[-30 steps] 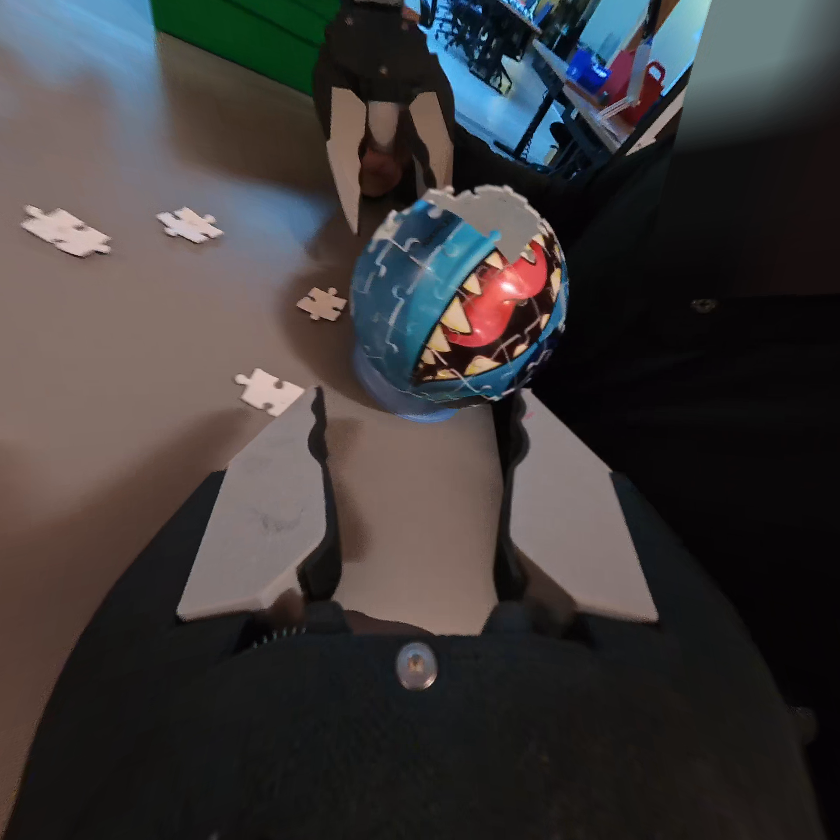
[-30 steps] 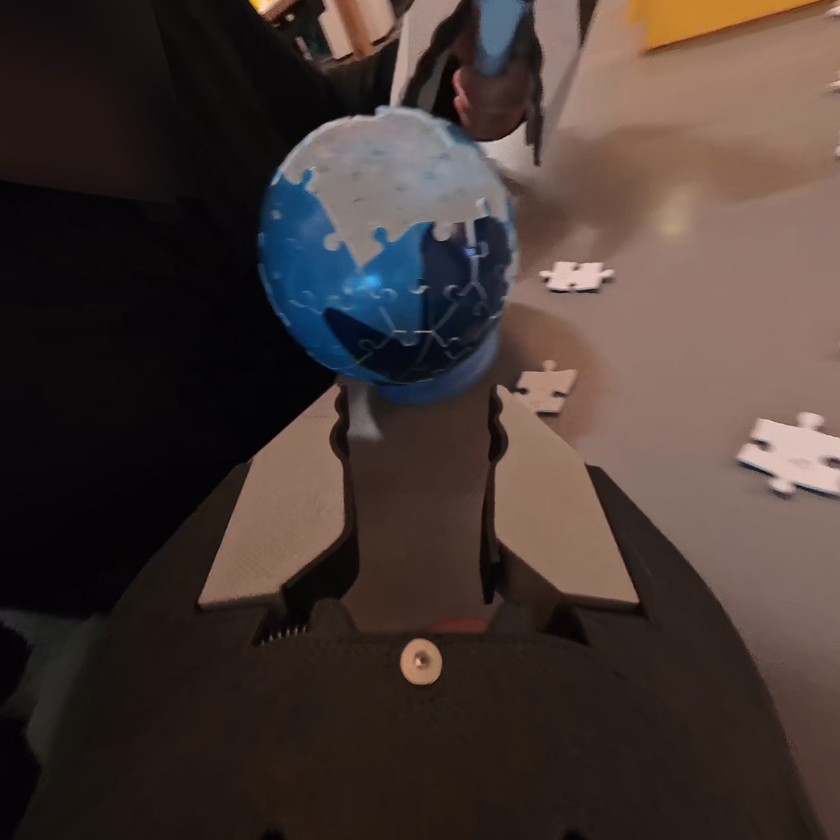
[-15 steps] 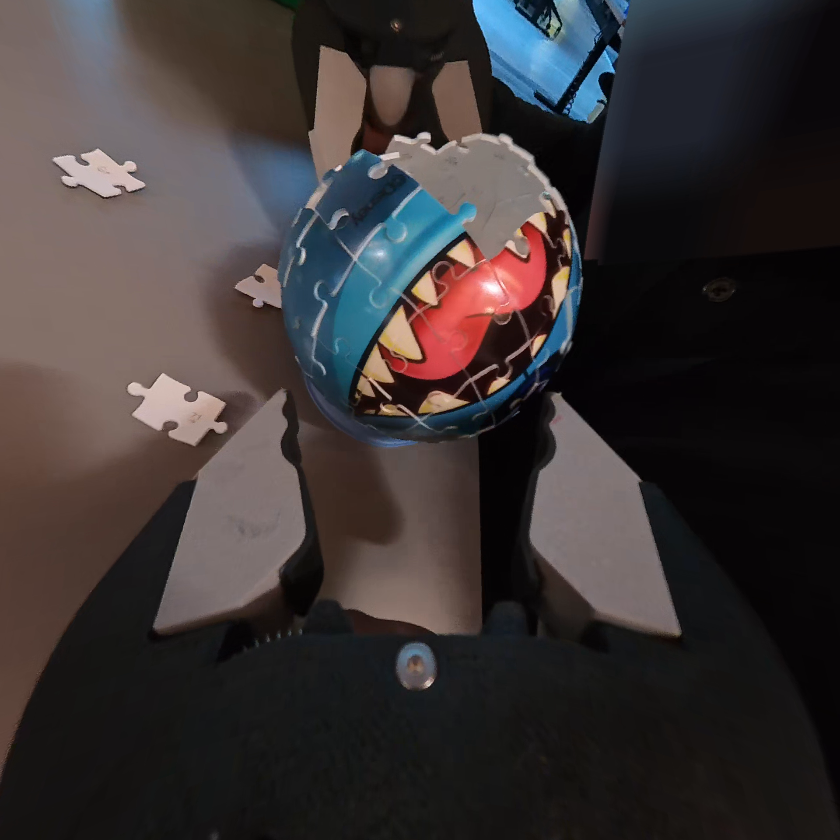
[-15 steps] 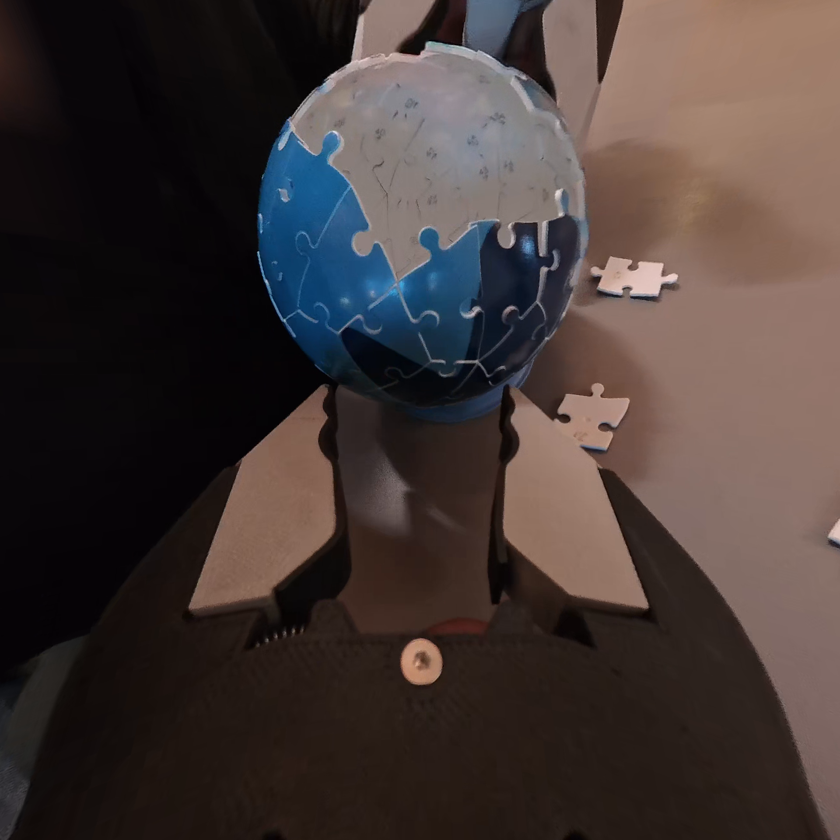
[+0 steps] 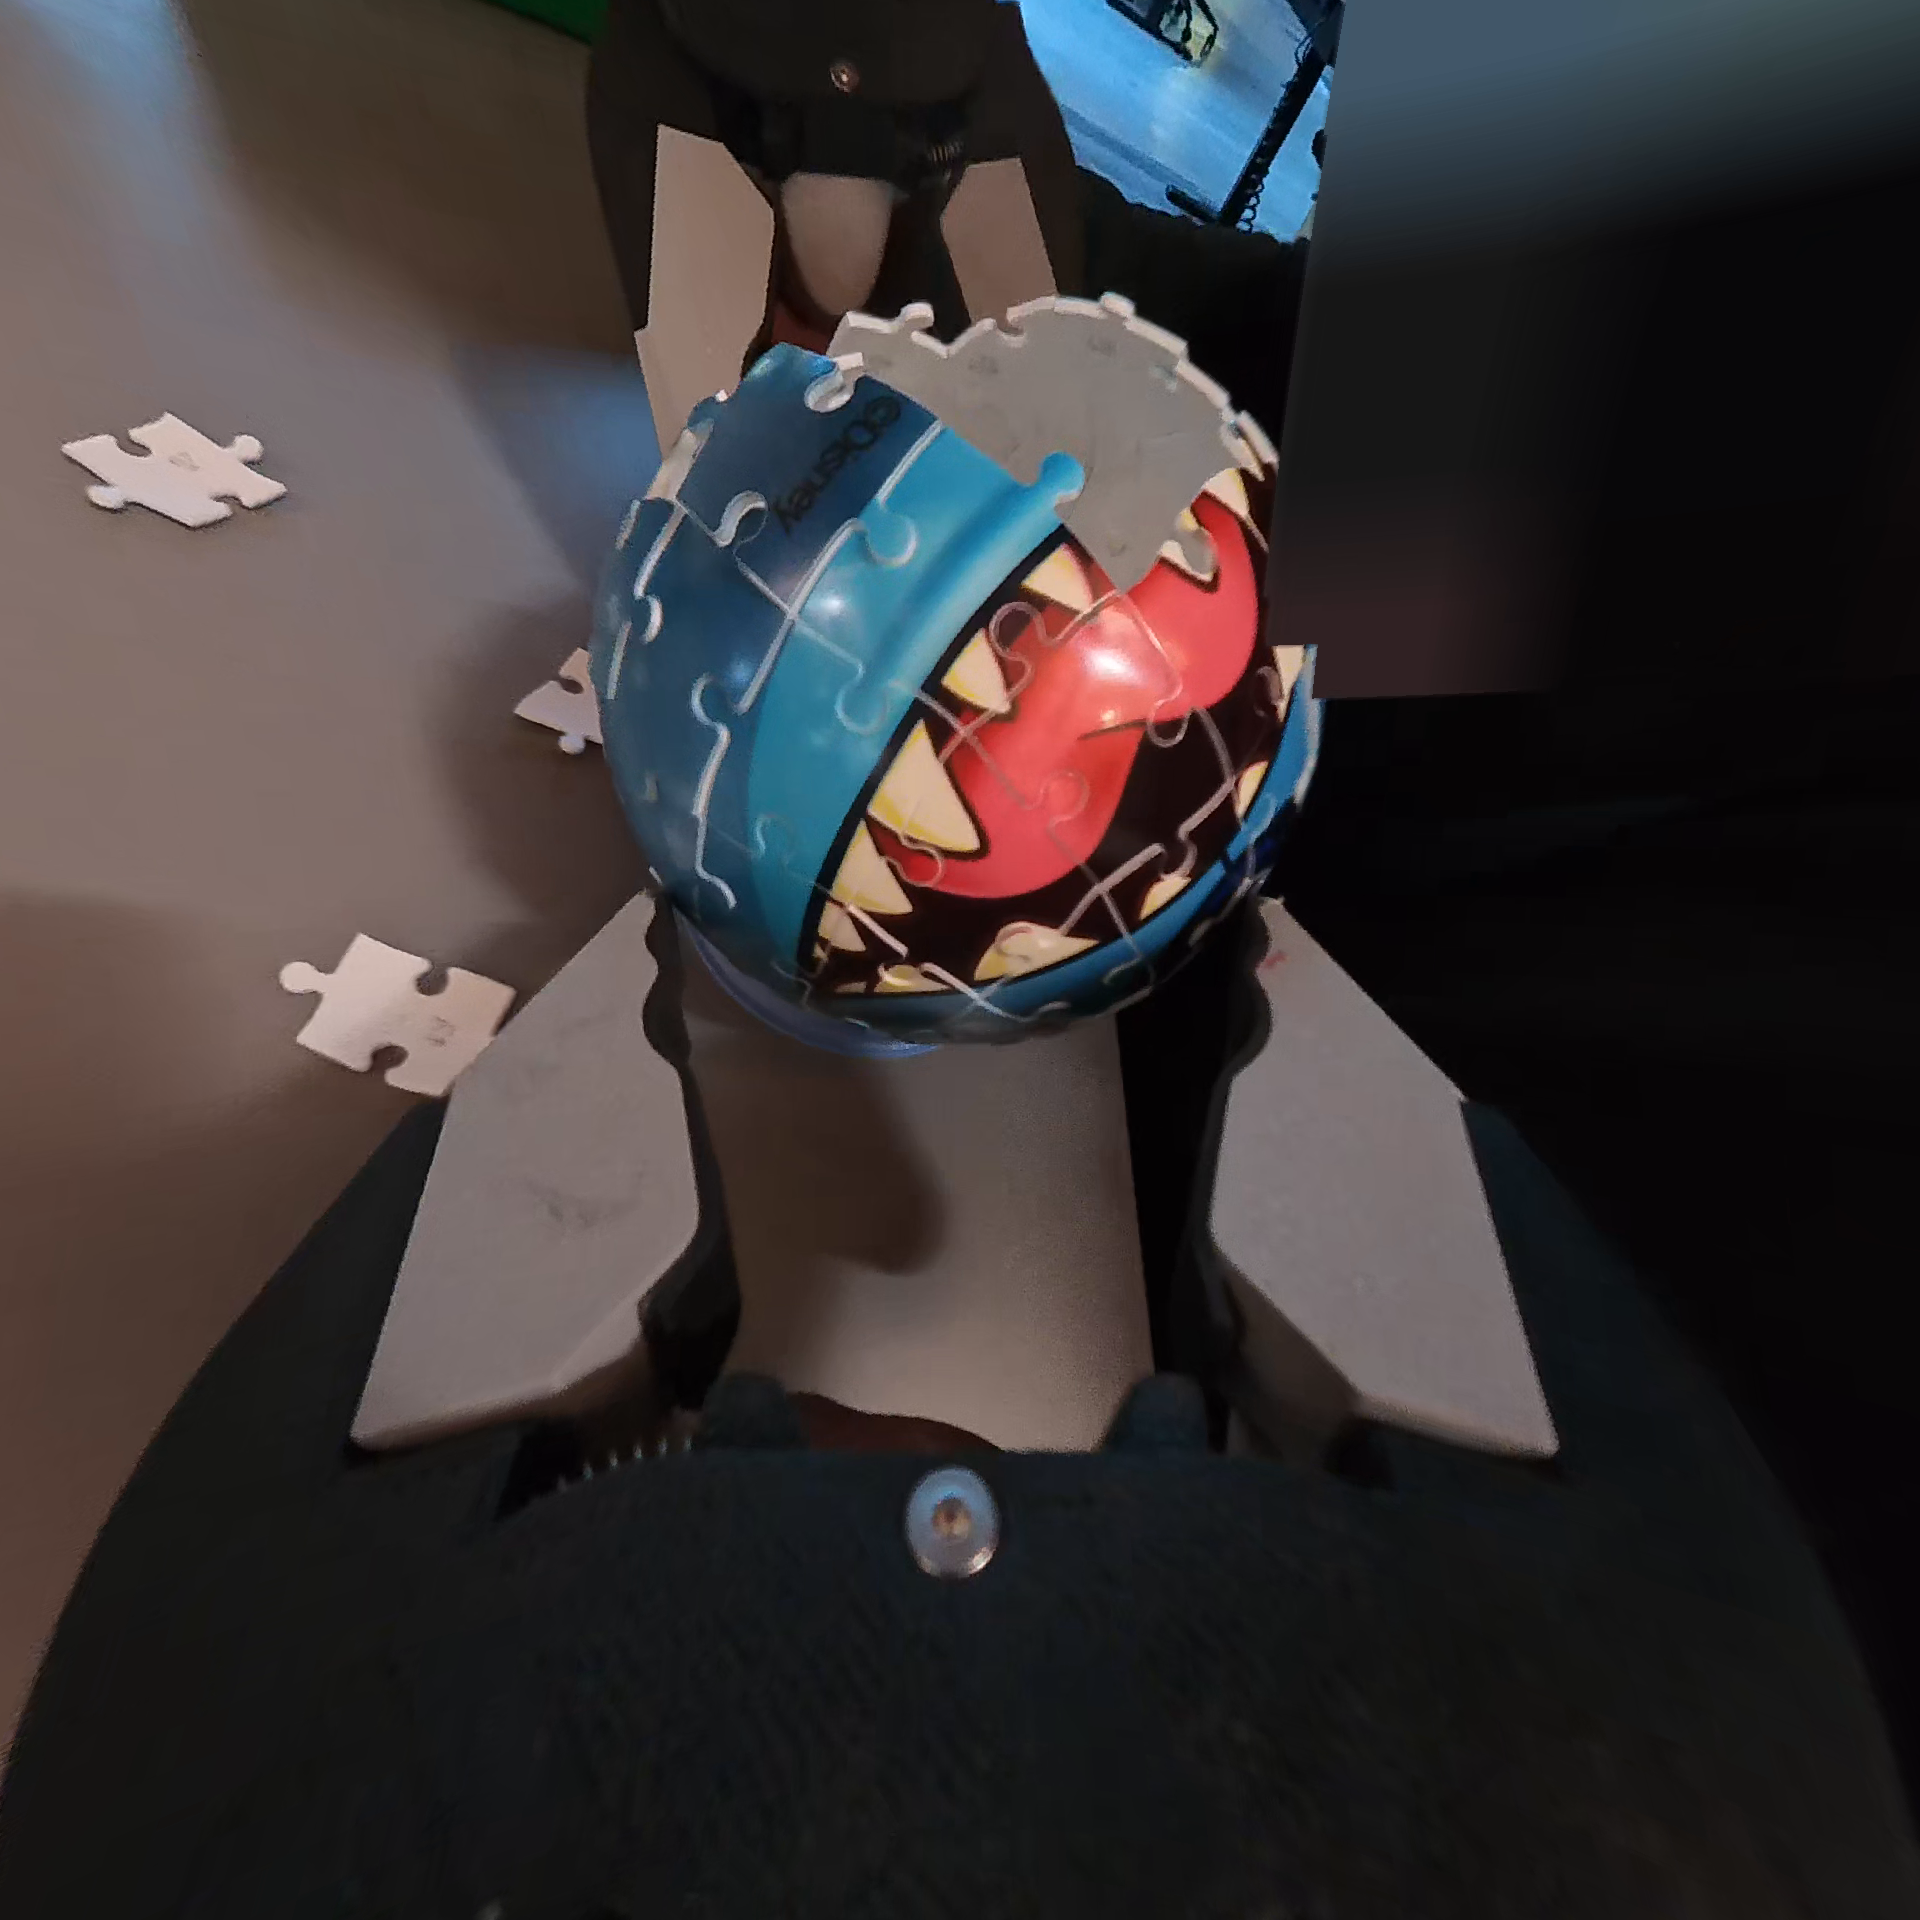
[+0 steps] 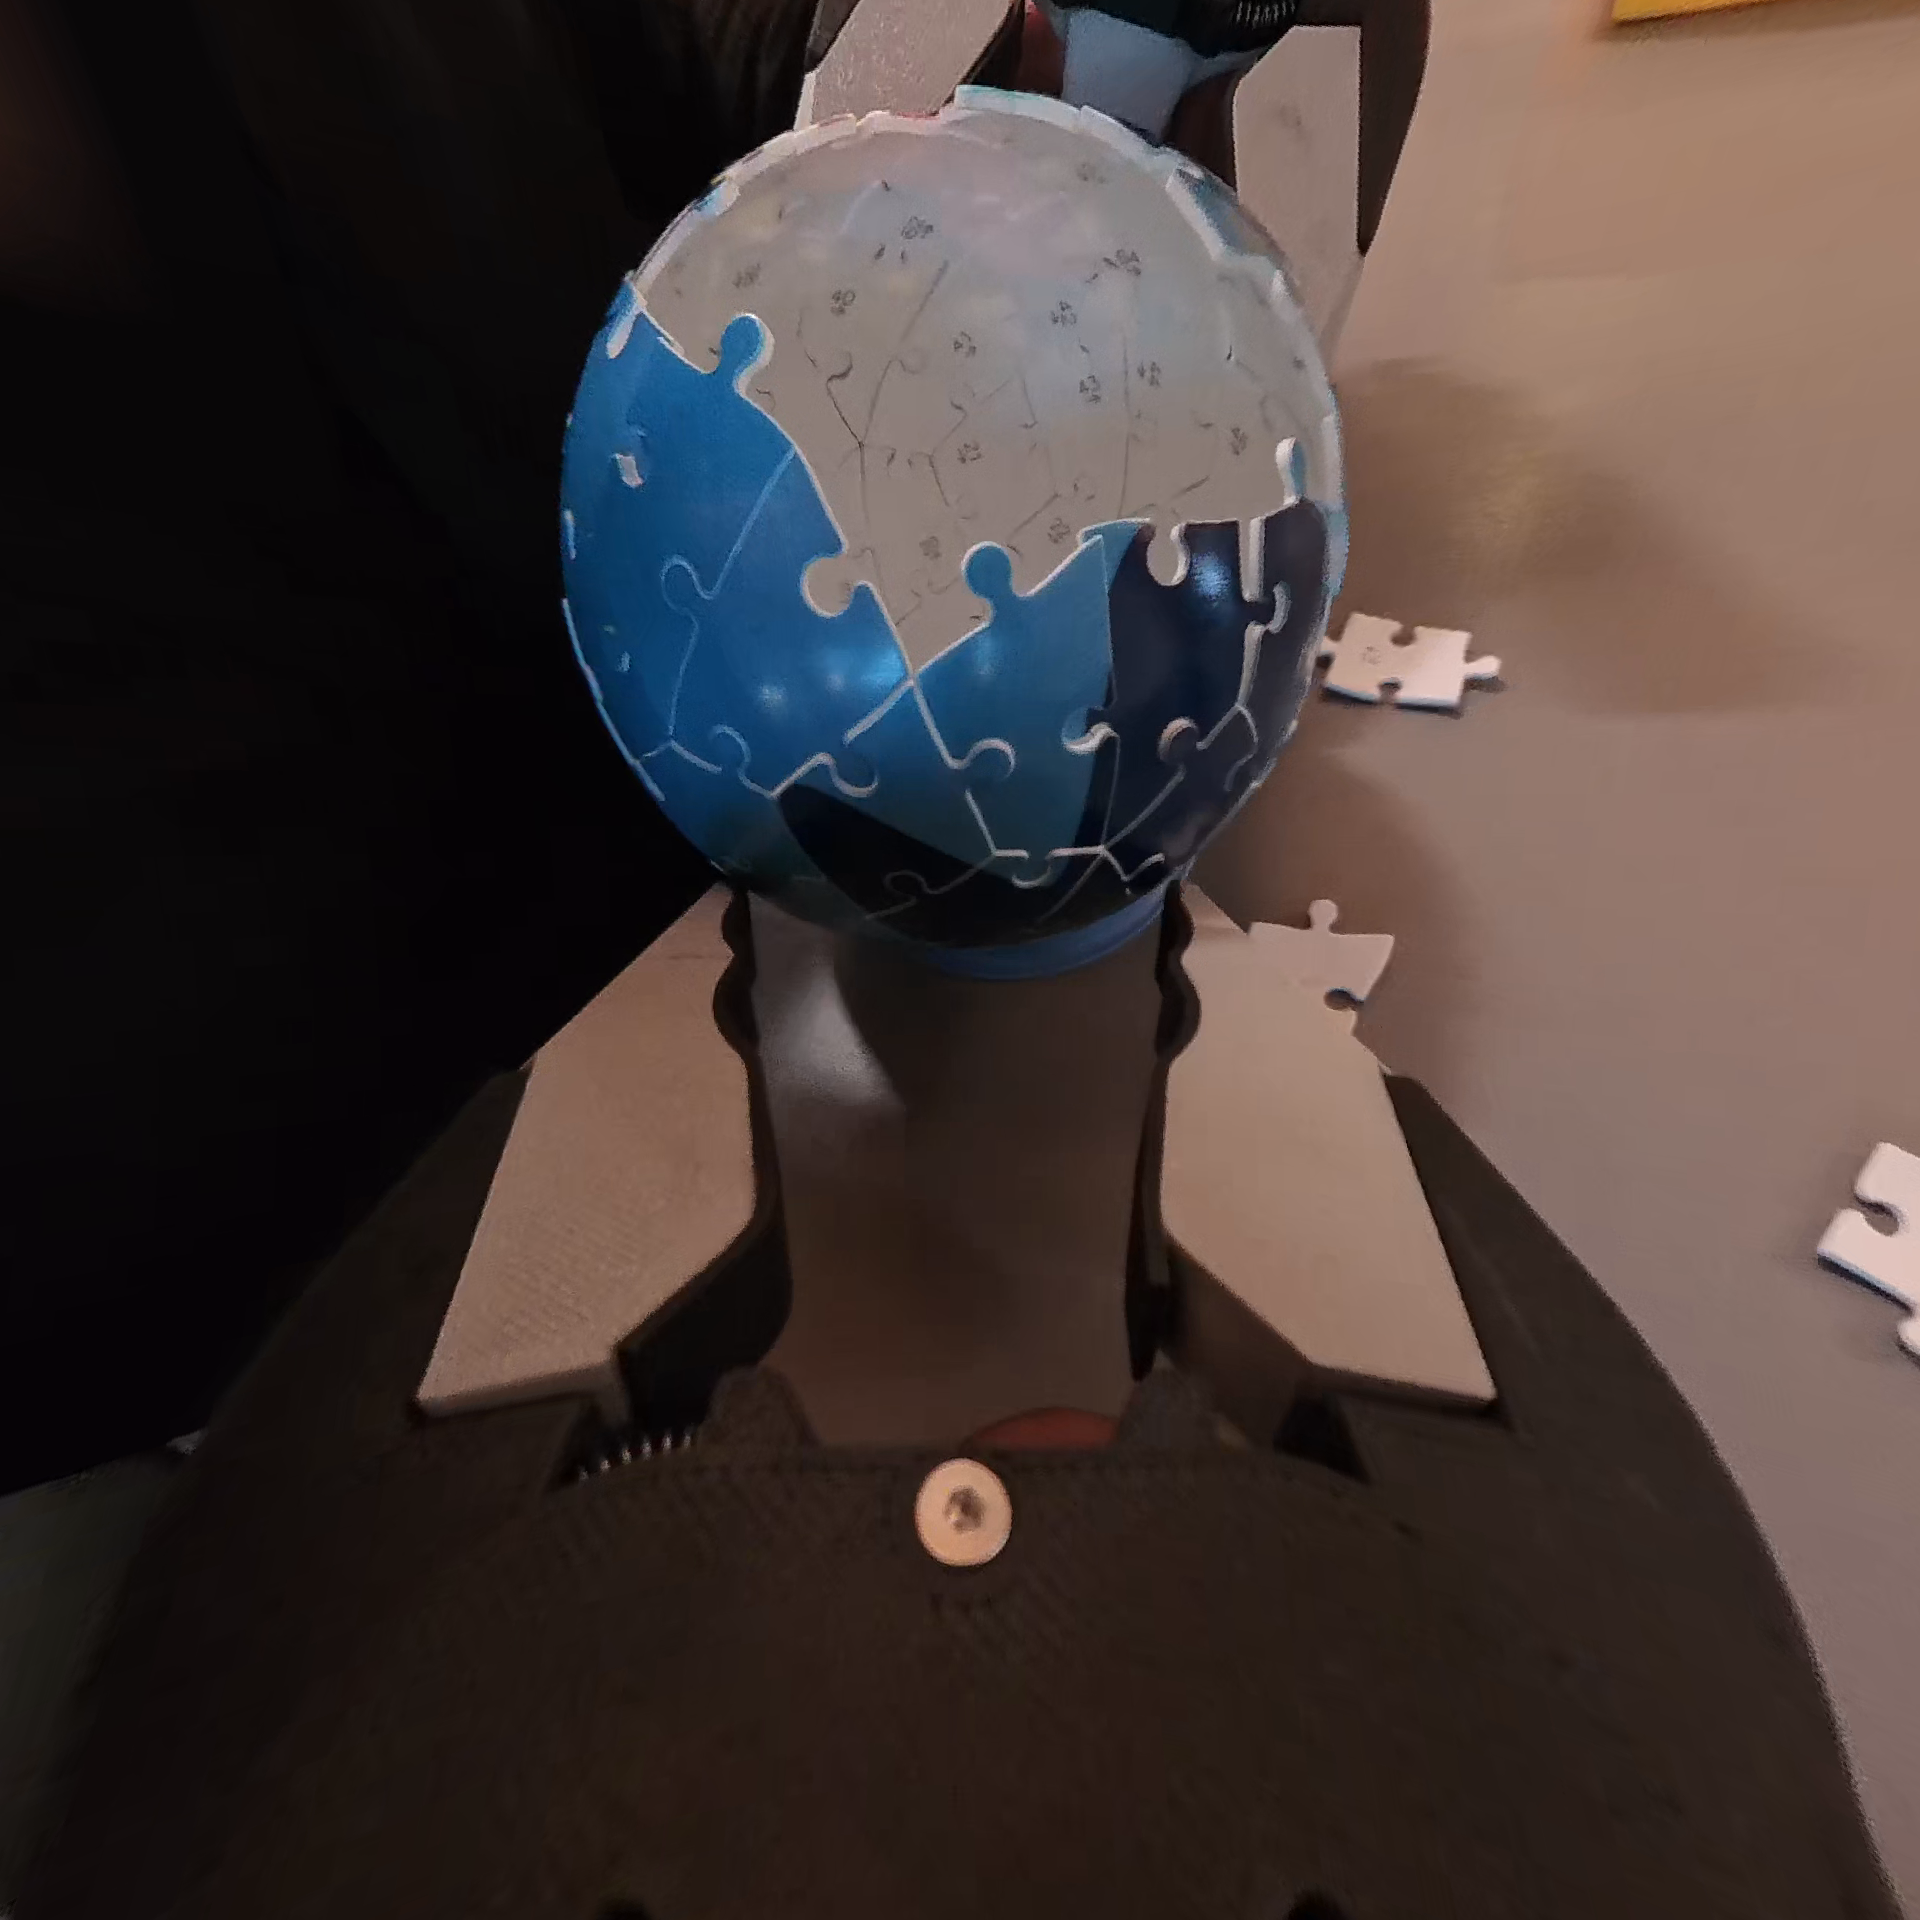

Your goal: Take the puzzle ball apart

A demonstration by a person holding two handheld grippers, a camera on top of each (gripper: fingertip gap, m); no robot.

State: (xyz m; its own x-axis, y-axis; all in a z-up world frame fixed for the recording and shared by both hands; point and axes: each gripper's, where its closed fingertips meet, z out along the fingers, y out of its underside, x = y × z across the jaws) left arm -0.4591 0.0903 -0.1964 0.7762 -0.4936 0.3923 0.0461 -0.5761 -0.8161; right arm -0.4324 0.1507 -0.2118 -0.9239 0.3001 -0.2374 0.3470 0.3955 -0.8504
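Note:
The puzzle ball (image 5: 935, 707) stands on a blue base (image 5: 831, 1029) on the grey table. Its near side shows a red mouth with yellow teeth, and its top is open with white piece backs showing. My left gripper (image 5: 956, 914) is open, its fingertips at the ball's lower sides. In the right wrist view the ball (image 6: 831, 665) shows plain blue pieces below a gap through which I see the white inner side. My right gripper (image 6: 951, 914) is open, its tips just short of the ball's base. Each gripper shows behind the ball in the other's view, from the opposite side.
Loose white puzzle pieces lie face down on the table: one (image 5: 400, 1013) beside my left finger, others farther left (image 5: 171, 468). In the right wrist view pieces lie to the right (image 6: 1403, 660) (image 6: 1325, 956). A person's dark clothing fills one side. The grippers' ends are close to 9 cm from one another.
Both grippers have moved in toward the ball from opposite sides, so it fills more of each view. The ball has stayed on its base. Both jaws remain open.

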